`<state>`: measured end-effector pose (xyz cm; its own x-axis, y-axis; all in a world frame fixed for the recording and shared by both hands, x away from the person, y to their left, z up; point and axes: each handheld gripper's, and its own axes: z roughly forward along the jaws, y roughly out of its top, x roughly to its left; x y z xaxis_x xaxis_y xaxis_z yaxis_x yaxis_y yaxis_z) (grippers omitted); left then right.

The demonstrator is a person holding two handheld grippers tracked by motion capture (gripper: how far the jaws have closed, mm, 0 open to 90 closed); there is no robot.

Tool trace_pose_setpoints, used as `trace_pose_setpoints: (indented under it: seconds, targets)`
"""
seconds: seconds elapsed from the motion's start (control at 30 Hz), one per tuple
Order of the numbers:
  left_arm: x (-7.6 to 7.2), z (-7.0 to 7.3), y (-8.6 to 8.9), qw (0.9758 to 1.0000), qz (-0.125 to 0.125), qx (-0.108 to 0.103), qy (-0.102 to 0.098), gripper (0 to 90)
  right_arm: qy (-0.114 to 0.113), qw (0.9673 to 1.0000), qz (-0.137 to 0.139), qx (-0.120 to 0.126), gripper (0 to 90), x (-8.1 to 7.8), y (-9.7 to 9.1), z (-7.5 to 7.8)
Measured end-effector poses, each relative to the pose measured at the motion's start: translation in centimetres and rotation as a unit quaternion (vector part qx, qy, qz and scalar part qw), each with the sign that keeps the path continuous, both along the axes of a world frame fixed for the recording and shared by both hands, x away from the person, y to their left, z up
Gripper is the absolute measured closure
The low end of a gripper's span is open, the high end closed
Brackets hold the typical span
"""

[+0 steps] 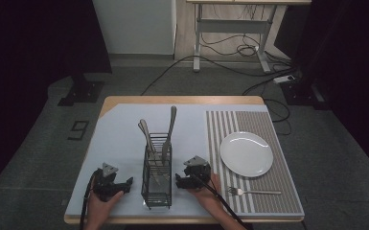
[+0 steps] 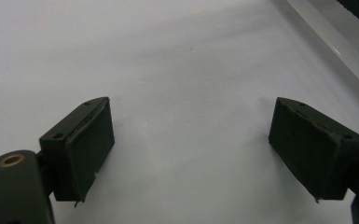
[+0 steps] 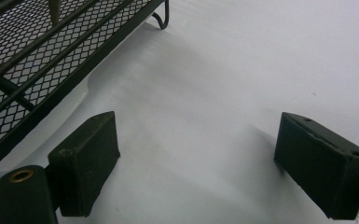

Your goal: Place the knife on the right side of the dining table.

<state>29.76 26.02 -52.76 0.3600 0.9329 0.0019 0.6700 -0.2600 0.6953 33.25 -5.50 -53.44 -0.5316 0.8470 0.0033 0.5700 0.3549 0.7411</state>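
A black wire-mesh cutlery caddy (image 1: 156, 173) stands near the front middle of the table with several steel utensils (image 1: 170, 125) upright in it. My left gripper (image 1: 124, 184) rests on the white mat to the caddy's left, held by a hand. In the left gripper view it (image 2: 191, 144) is open, its jaws wide apart over bare mat. My right gripper (image 1: 180, 181) rests just right of the caddy. The right gripper view shows it (image 3: 198, 161) open too, nothing between the jaws, the caddy's mesh wall (image 3: 42, 60) at upper left.
A white plate (image 1: 246, 154) sits on a striped placemat (image 1: 259, 122) at the right. A fork (image 1: 253, 192) lies on that placemat near the front edge. Beyond the table are a dark floor, cables and a desk frame (image 1: 230, 28).
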Motion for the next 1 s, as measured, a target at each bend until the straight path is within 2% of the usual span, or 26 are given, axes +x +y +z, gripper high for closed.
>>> trace_pose_setpoints:
  seconds: [0.43, 0.5, 0.53, 0.57, 0.6, 0.63, 0.7, 0.73, 0.77, 0.83, 0.9, 1.0]
  targets:
    - [0.0, 0.0, 0.0, 1.0000, 0.000, 0.000, 0.000, 13.6, 0.001, 1.0000, 0.001, 0.001, 13.3, 0.0, 0.0, 0.0]
    - [0.0, 0.0, 0.0, 1.0000, 0.000, 0.000, 0.000, 13.6, 0.000, 1.0000, 0.001, 0.000, 13.8, 0.0, 0.0, 0.1]
    - [0.0, 0.0, 0.0, 1.0000, 0.000, 0.000, 0.000, 13.6, -0.013, 0.9999, -0.001, 0.004, 15.8, -0.2, 0.0, 0.2]
    - [0.0, 0.0, 0.0, 1.0000, 0.000, 0.000, 0.000, 13.6, -0.013, 0.9999, -0.001, 0.004, 15.8, -0.2, 0.0, 0.2]
    - [0.0, 0.0, 0.0, 1.0000, 0.000, 0.000, 0.000, 13.6, -0.014, 0.9998, 0.000, 0.011, 16.4, -0.3, -0.1, 0.2]
    - [0.0, 0.0, 0.0, 1.0000, 0.000, 0.000, 0.000, 13.6, -0.008, 0.9995, 0.000, 0.031, 16.5, -0.4, -0.2, 0.6]
    - [0.0, 0.0, 0.0, 1.0000, 0.000, 0.000, 0.000, 13.6, -0.010, 0.9992, -0.002, 0.039, 16.5, -0.4, -0.3, 0.9]
    - [0.0, 0.0, 0.0, 1.0000, 0.000, 0.000, 0.000, 13.6, -0.013, 0.9983, -0.002, 0.056, 16.8, -0.5, -0.7, 1.7]
    - [0.0, 0.0, 0.0, 1.0000, 0.000, 0.000, 0.000, 13.6, -0.013, 0.9983, -0.002, 0.056, 16.8, -0.5, -0.7, 1.7]
    - [0.0, 0.0, 0.0, 1.0000, 0.000, 0.000, 0.000, 13.6, -0.021, 0.9967, -0.003, 0.078, 17.1, -0.7, -1.2, 2.9]
    - [0.0, 0.0, 0.0, 1.0000, 0.000, 0.000, 0.000, 13.6, -0.025, 0.9962, -0.002, 0.084, 17.2, -0.9, -1.3, 3.4]
    - [0.0, 0.0, 0.0, 1.0000, 0.000, 0.000, 0.000, 13.6, -0.044, 0.9947, 0.004, 0.092, 17.3, -1.3, -1.5, 4.8]
